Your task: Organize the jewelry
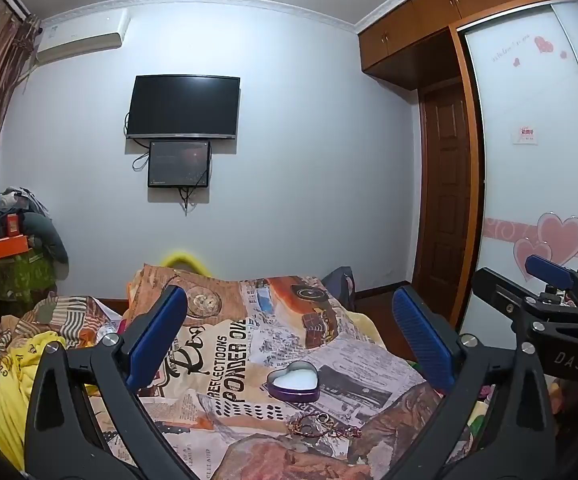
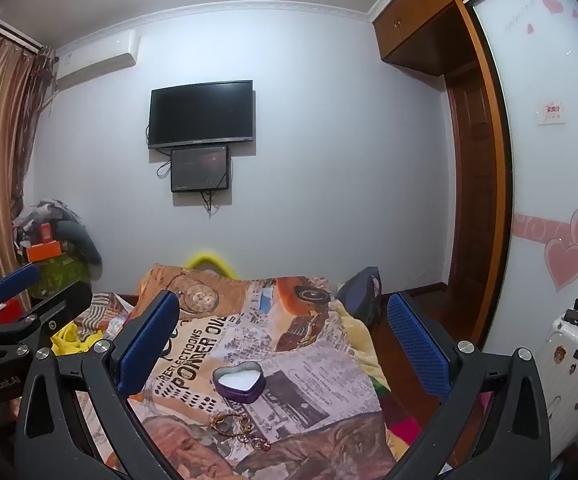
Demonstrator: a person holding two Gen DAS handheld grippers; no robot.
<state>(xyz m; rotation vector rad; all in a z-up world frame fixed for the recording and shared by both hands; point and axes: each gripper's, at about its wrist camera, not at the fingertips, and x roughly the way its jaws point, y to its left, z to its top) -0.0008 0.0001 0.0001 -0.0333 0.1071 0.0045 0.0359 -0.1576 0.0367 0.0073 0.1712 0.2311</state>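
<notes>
A purple heart-shaped tin [image 1: 293, 380] with a white inside sits open on the patterned blanket; it also shows in the right wrist view [image 2: 239, 382]. A small heap of gold and red jewelry [image 1: 323, 426] lies just in front of it, seen too in the right wrist view [image 2: 241, 430]. My left gripper [image 1: 289, 344] is open and empty, held above the tin. My right gripper [image 2: 283, 344] is open and empty, to the right of the left one. The right gripper's body shows at the right edge of the left wrist view [image 1: 549, 300].
The printed blanket [image 1: 225, 344] covers a bed. Yellow cloth [image 1: 13, 380] lies at the left. A white suitcase with small items [image 2: 569, 360] stands at the right by the wardrobe door [image 2: 549, 160]. A cluttered pile [image 1: 13, 240] stands in the left corner.
</notes>
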